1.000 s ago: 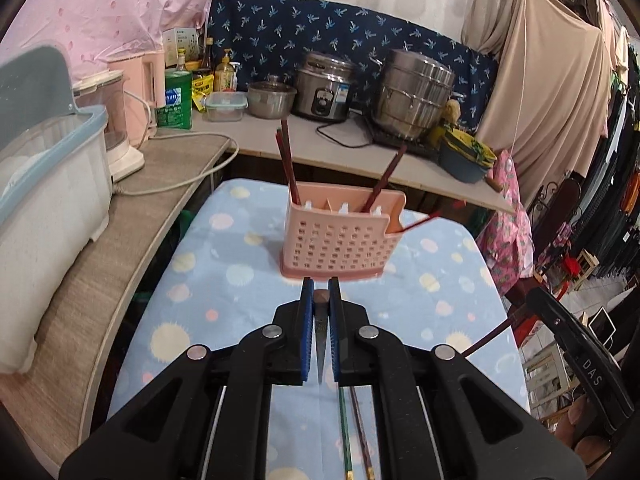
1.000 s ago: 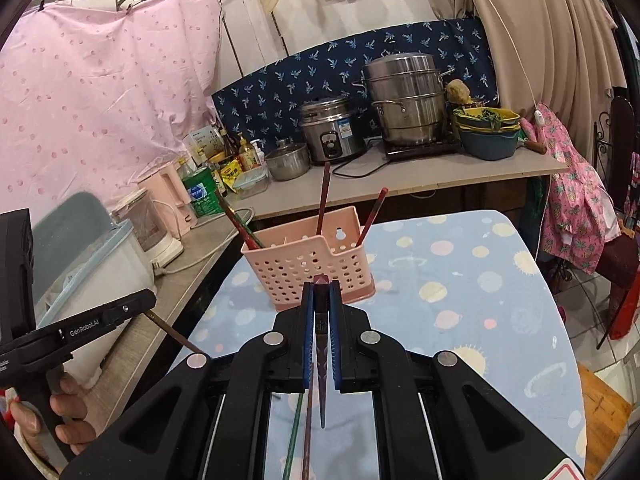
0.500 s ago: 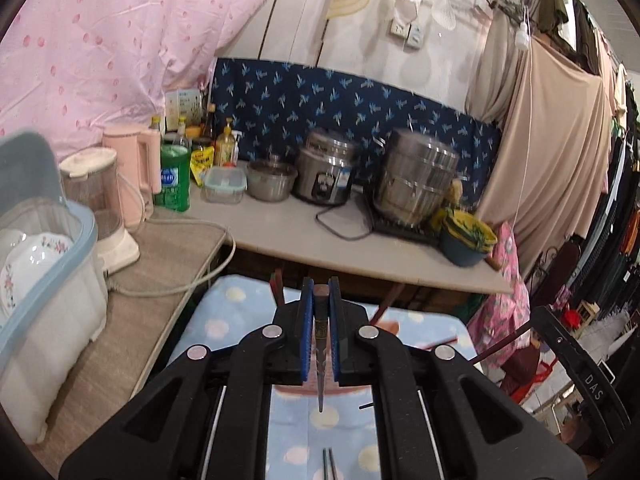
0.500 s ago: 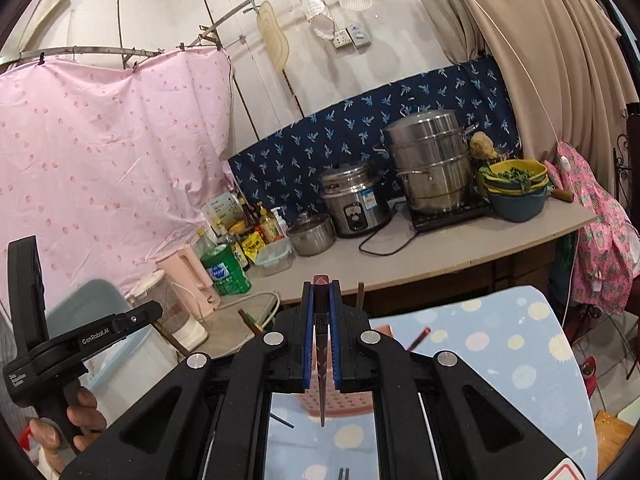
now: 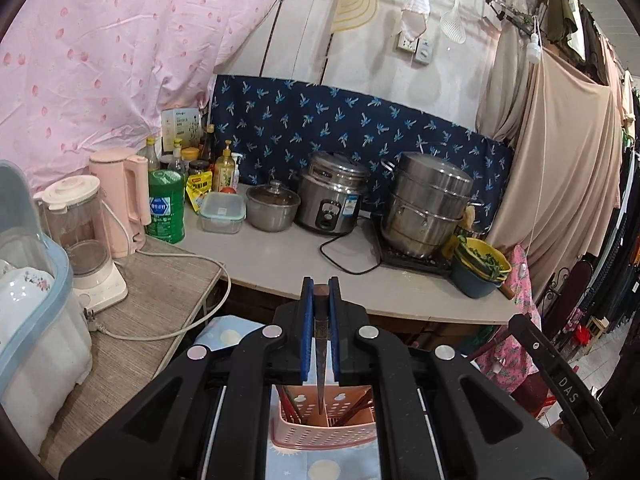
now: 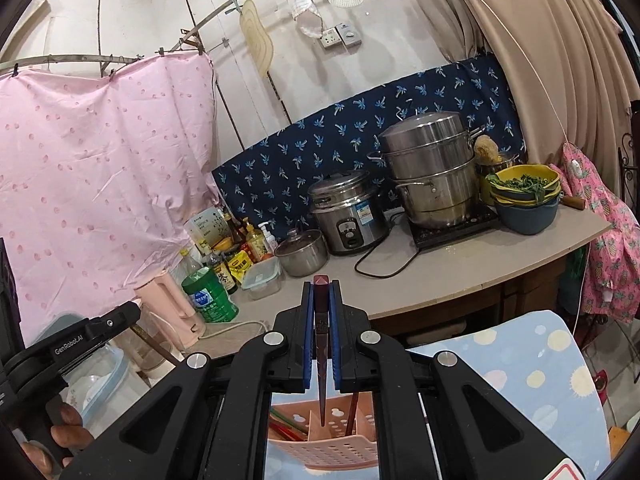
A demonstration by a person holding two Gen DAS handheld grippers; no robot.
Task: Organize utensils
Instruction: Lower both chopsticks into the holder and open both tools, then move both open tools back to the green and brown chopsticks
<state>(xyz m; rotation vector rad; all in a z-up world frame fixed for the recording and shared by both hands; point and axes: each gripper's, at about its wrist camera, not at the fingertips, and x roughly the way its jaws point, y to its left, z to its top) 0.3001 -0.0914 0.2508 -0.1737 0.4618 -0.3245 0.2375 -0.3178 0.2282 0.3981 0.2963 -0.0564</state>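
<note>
My left gripper [image 5: 320, 292] is shut on a dark brown chopstick [image 5: 321, 352] that hangs point-down over the pink perforated utensil basket [image 5: 320, 434]. The basket holds several reddish chopsticks [image 5: 360, 410]. My right gripper [image 6: 321, 292] is shut on another dark red chopstick [image 6: 321, 360], its tip hanging over the same pink basket [image 6: 340, 450], which holds reddish and green chopsticks [image 6: 286, 426]. The left gripper's handle [image 6: 76, 344] shows at the left of the right wrist view.
The basket stands on a blue spotted cloth [image 6: 532, 376]. Behind is a counter [image 5: 304, 264] with a rice cooker [image 5: 332, 196], a steel steamer pot [image 5: 428, 204], a small pot, bottles and a pink kettle [image 5: 120, 200]. A blue-lidded bin [image 5: 36, 312] is at the left.
Both grippers have risen and tilted up with their chopsticks. The basket has dropped from the middle of each view to the bottom, beneath the chopstick tips.
</note>
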